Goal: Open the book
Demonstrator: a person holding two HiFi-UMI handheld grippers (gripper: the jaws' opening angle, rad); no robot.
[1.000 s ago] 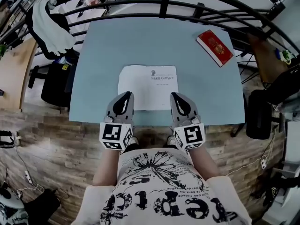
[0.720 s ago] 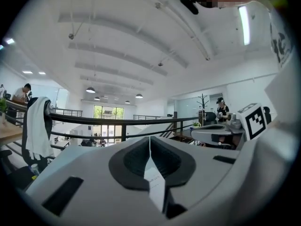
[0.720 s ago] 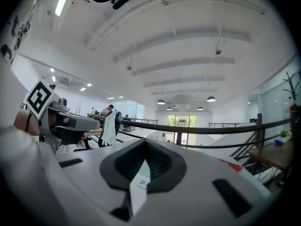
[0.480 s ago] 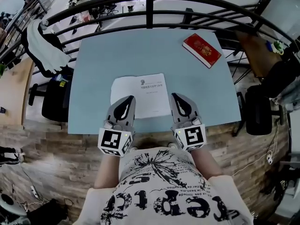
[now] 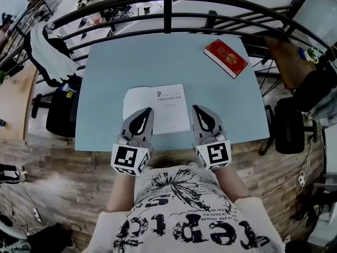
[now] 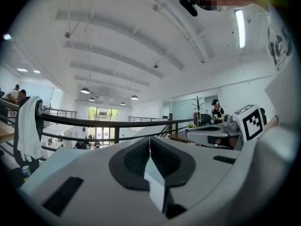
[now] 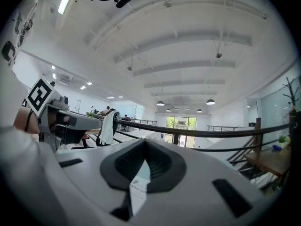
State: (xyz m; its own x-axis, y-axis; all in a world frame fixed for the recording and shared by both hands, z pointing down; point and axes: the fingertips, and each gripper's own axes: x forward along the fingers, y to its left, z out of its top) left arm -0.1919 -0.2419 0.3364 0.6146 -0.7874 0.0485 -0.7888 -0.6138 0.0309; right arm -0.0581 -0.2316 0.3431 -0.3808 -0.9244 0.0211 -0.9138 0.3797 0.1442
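Reading the left gripper (image 6: 149, 139) in its own view: dark ribbed pads (image 6: 133, 160) meet at the tips, jaws together, nothing clamped. Through the slit below the tips a strip of white page and blue table shows.

Right gripper (image 7: 145, 141): same condition. Pads closed tip to tip, nothing held, and a sliver of printed white paper is visible under them.

Head view: both grippers sit side by side at the near edge of the table (image 5: 113, 70), pointing away from the person. The marker cubes, left (image 5: 130, 159) and right (image 5: 213, 154), are the parts nearest the body.

White booklet (image 5: 158, 100): lies flat and closed on the table, cover up, with small dark print near its far edge. It sits at the near middle of the table. The left gripper's tip overlaps the booklet's near-left part. The right gripper's tip is just beside its near-right corner. Cannot tell whether either one touches the paper.

Red book (image 5: 226, 57): closed, flat, at the far right corner of the table, turned at an angle, well apart from both grippers.

Beyond the far edge: curved black railing (image 5: 167, 15). Far left: dark chair with a white garment (image 5: 48, 56) draped over it. Wooden floor (image 5: 52, 162) shows around the table.
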